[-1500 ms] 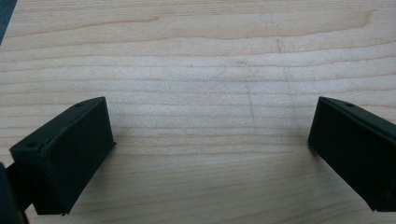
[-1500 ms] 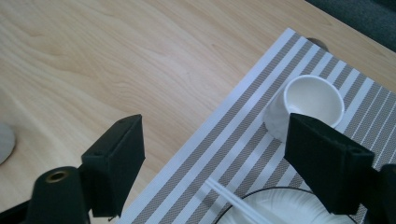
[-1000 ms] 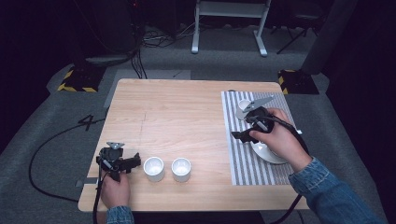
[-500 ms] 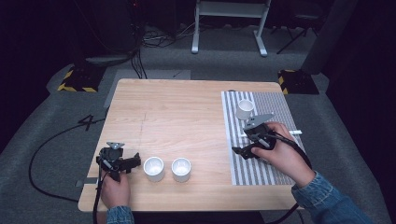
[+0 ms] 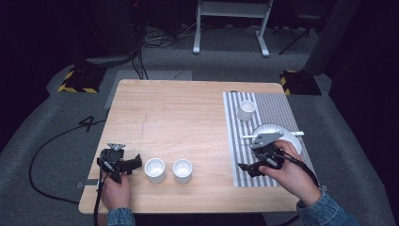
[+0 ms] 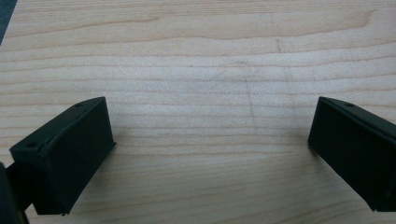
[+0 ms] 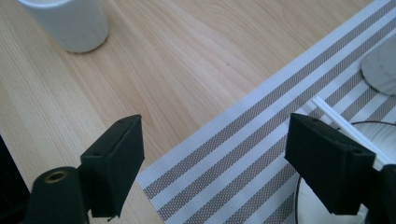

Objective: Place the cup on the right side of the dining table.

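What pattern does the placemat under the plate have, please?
The placemat has grey and white stripes, running along its length. The right gripper view shows it best.

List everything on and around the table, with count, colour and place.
small cups: two, white, side by side near the table's front edge, left of centre
cup on mat: one, white, far end of the mat
plate: one, white, on the mat
stick: one, white, lying across the plate
mat: one, grey and white striped, right side of the table
table: one, light wood
left gripper: black, open, beside the small cups
right gripper: black, open, over the mat's front left corner
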A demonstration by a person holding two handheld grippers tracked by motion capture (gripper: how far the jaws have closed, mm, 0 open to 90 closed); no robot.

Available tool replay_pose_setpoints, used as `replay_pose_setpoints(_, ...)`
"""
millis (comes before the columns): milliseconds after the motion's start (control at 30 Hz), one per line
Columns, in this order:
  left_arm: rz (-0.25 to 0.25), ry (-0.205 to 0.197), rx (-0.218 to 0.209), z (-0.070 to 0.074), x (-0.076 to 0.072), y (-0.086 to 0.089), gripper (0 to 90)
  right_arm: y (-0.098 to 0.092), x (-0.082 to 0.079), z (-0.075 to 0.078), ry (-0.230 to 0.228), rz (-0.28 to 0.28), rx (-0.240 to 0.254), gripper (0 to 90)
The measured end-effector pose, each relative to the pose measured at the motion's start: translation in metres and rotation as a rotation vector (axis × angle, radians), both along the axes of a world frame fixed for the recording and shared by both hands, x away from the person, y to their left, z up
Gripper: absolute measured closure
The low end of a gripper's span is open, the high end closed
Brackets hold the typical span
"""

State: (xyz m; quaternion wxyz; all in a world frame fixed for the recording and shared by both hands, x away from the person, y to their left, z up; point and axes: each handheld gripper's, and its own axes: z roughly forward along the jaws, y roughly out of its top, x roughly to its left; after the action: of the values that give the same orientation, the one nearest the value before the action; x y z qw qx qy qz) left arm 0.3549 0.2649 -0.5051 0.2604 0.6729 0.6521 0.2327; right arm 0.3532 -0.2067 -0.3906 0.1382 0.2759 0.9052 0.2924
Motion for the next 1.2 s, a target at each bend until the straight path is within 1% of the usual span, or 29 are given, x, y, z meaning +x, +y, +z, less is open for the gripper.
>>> replay_pose_setpoints(167,0.0,0.0,0.0,0.0,0.0,0.0,0.2,-0.002,-0.009,-0.011,-0.013,-0.005,0.01,20.0)
replay_pose_setpoints(233,0.0,0.0,0.0,0.0,0.0,0.0,0.2,-0.002,-0.012,-0.015,-0.012,-0.011,0.022,20.0)
replay_pose_setpoints(333,0.0,0.0,0.0,0.0,0.0,0.0,0.2,-0.003,-0.013,-0.021,-0.014,-0.018,0.036,19.9)
replay_pose_setpoints(367,0.0,0.0,0.0,0.0,0.0,0.0,0.2,-0.004,-0.013,-0.026,-0.014,-0.019,0.044,19.9)
replay_pose_setpoints(400,0.0,0.0,0.0,0.0,0.0,0.0,0.2,-0.004,-0.013,-0.026,-0.014,-0.019,0.044,19.9)
replay_pose_setpoints(433,0.0,0.0,0.0,0.0,0.0,0.0,0.2,-0.004,-0.014,-0.031,-0.012,-0.017,0.053,19.9)
replay_pose_setpoints(467,0.0,0.0,0.0,0.0,0.0,0.0,0.2,-0.004,-0.014,-0.031,-0.012,-0.017,0.053,19.9)
replay_pose_setpoints(567,0.0,0.0,0.0,0.0,0.0,0.0,0.2,-0.005,-0.015,-0.038,-0.017,-0.008,0.07,19.8)
replay_pose_setpoints(633,0.0,0.0,0.0,0.0,0.0,0.0,0.2,-0.006,-0.015,-0.045,-0.031,-0.005,0.084,19.9)
replay_pose_setpoints(767,0.0,0.0,0.0,0.0,0.0,0.0,0.2,-0.01,-0.014,-0.057,-0.031,-0.025,0.102,19.9)
replay_pose_setpoints(867,0.0,0.0,0.0,0.0,0.0,0.0,0.2,-0.012,-0.015,-0.064,-0.046,-0.032,0.096,19.9)
replay_pose_setpoints(1033,0.0,0.0,0.0,0.0,0.0,0.0,0.2,-0.013,-0.018,-0.074,-0.048,-0.035,0.099,19.9)
replay_pose_setpoints(1133,0.0,0.0,0.0,0.0,0.0,0.0,0.2,-0.012,-0.021,-0.078,-0.052,-0.038,0.114,19.8)
replay_pose_setpoints(1200,0.0,0.0,0.0,0.0,0.0,0.0,0.2,-0.011,-0.023,-0.081,-0.064,-0.032,0.114,19.5)
